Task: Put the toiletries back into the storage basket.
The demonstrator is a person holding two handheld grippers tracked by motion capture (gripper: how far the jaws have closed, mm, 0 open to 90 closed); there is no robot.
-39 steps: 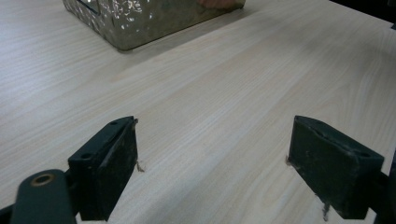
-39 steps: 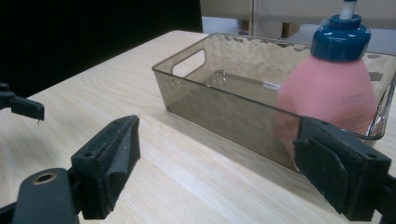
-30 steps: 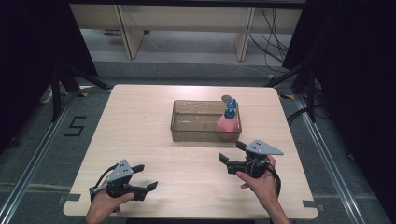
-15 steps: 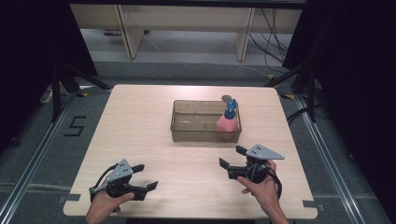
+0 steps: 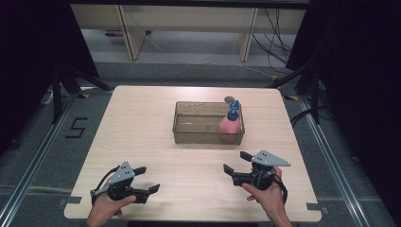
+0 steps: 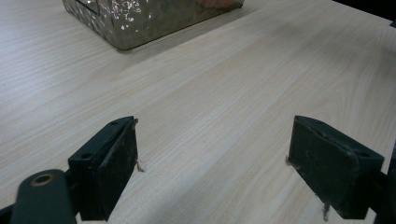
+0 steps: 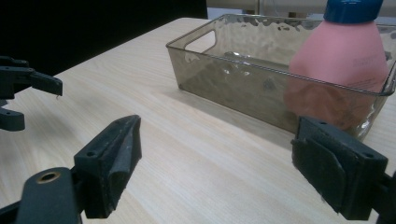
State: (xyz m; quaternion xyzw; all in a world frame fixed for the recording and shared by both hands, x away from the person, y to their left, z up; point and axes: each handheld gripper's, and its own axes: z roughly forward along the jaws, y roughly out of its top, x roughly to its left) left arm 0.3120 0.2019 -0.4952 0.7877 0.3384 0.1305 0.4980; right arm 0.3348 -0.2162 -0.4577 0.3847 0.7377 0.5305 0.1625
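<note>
A clear smoky plastic bin (image 5: pixel 189 126) sits mid-table. A pink bottle with a blue cap (image 5: pixel 230 125) stands upright in its right end. My left gripper (image 5: pixel 147 178) rests near the front left edge, held by a hand, open and empty, well short of the bin. My right gripper (image 5: pixel 235 161) is held in front of the bin's right end, open with nothing between its jaws. In the right gripper view the bin (image 7: pixel 224 70) and the bottle (image 7: pixel 341 60) lie ahead of the gripper (image 7: pixel 215 168). The left gripper view has the gripper (image 6: pixel 212 163) over bare wood, with the bin's corner (image 6: pixel 140 18) far ahead.
A small round object (image 5: pixel 230 100) lies on the table just behind the bin. The pale wooden table (image 5: pixel 142 118) ends close behind both hands. Black stands and cables are on the floor around it. The left gripper (image 7: pixel 23 88) shows far off in the right gripper view.
My right gripper has drawn back slightly toward the table's front edge. The left gripper, the bin and the bottle have stayed put.
</note>
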